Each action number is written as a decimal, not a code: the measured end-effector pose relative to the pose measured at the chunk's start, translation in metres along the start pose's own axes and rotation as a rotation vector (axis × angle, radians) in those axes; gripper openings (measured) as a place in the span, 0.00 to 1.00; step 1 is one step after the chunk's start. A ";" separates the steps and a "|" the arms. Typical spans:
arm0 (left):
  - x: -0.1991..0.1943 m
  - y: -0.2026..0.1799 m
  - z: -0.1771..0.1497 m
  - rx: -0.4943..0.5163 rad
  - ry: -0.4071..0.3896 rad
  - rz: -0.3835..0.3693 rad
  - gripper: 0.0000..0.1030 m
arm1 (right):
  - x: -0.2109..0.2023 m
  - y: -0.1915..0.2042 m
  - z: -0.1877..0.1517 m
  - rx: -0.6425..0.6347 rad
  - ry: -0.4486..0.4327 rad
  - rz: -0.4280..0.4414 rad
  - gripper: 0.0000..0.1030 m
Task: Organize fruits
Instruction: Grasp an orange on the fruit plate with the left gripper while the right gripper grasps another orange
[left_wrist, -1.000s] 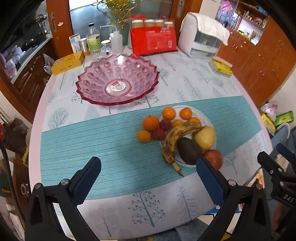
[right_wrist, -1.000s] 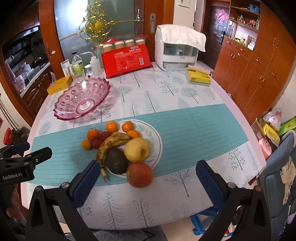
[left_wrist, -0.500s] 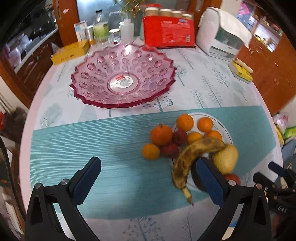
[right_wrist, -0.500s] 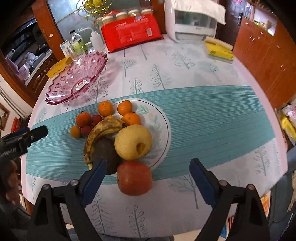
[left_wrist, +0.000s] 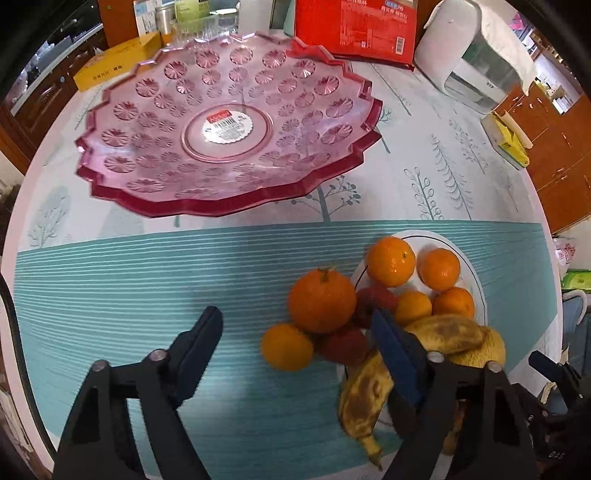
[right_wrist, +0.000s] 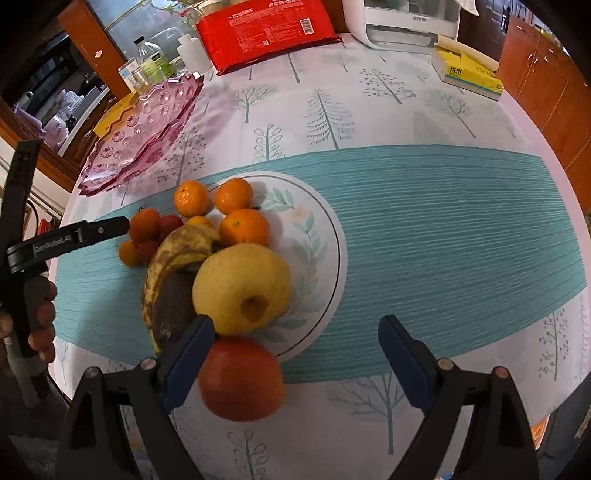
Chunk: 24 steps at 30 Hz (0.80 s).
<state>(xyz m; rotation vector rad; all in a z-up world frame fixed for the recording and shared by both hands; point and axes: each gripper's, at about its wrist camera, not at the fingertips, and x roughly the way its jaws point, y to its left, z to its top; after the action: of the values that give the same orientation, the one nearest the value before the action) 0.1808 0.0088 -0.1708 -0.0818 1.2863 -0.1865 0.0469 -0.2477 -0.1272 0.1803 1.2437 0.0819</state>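
A pink glass bowl (left_wrist: 229, 125) stands empty at the back left of the table. In front of it, fruit is heaped on and beside a white plate (right_wrist: 317, 229): tangerines (left_wrist: 391, 260), a spotted banana (right_wrist: 177, 247), a yellow pear (right_wrist: 240, 288), a dark avocado (right_wrist: 171, 310) and a red apple (right_wrist: 242, 380). My left gripper (left_wrist: 295, 325) hovers over the heap's left side, its jaws closing. A large tangerine (left_wrist: 321, 301), a small orange (left_wrist: 286, 347) and red fruits (left_wrist: 343, 345) lie between them, and neither pad presses on any. My right gripper (right_wrist: 295, 326) is open, with the apple just inside its left finger.
A red package (left_wrist: 354, 26), a white appliance (left_wrist: 476, 59), a yellow tissue pack (right_wrist: 465, 74), a yellow box (left_wrist: 114, 62) and bottles (right_wrist: 151, 59) line the table's far side. A person's hand (right_wrist: 40, 314) holds the left gripper's handle at the left edge.
Both grippers have come down and moved in on the fruit heap, which now looks much larger. The left jaws have narrowed. The right jaws narrowed slightly earlier.
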 end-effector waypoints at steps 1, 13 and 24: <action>0.003 -0.001 0.002 0.001 0.010 -0.002 0.70 | 0.000 -0.001 0.004 0.000 -0.003 0.005 0.88; 0.031 -0.007 0.010 -0.021 0.078 -0.071 0.53 | 0.029 0.022 0.067 -0.100 -0.036 0.033 0.81; 0.038 -0.009 0.020 -0.026 0.085 -0.122 0.46 | 0.088 0.033 0.095 -0.072 0.080 0.156 0.60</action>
<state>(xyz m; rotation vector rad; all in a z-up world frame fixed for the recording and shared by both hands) 0.2096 -0.0077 -0.1999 -0.1763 1.3696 -0.2807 0.1657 -0.2098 -0.1737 0.2128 1.3028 0.2712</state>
